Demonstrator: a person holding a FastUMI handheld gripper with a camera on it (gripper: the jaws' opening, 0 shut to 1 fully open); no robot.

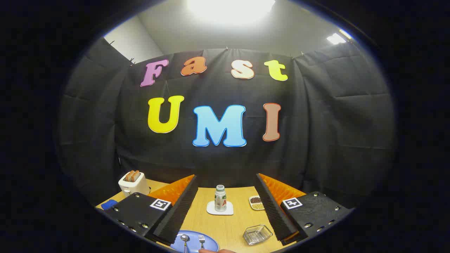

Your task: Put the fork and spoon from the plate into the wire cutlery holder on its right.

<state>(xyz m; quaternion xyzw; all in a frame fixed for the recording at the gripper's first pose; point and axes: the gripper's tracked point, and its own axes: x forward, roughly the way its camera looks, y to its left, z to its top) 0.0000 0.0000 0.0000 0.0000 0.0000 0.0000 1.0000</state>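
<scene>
Jaws stand wide apart above the desk [225,225]; we risk nudging the spoon [185,239] and fork [201,240] off the plate [211,242] or missing the holder [257,234].

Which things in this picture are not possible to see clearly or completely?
- Gripper view: blue plate, near half cut off by the edge.
- Spoon and fork: handles cut off.
- Small dish: contents too small to identify.
- Blue object behind the open gripper: partly hidden.
</scene>
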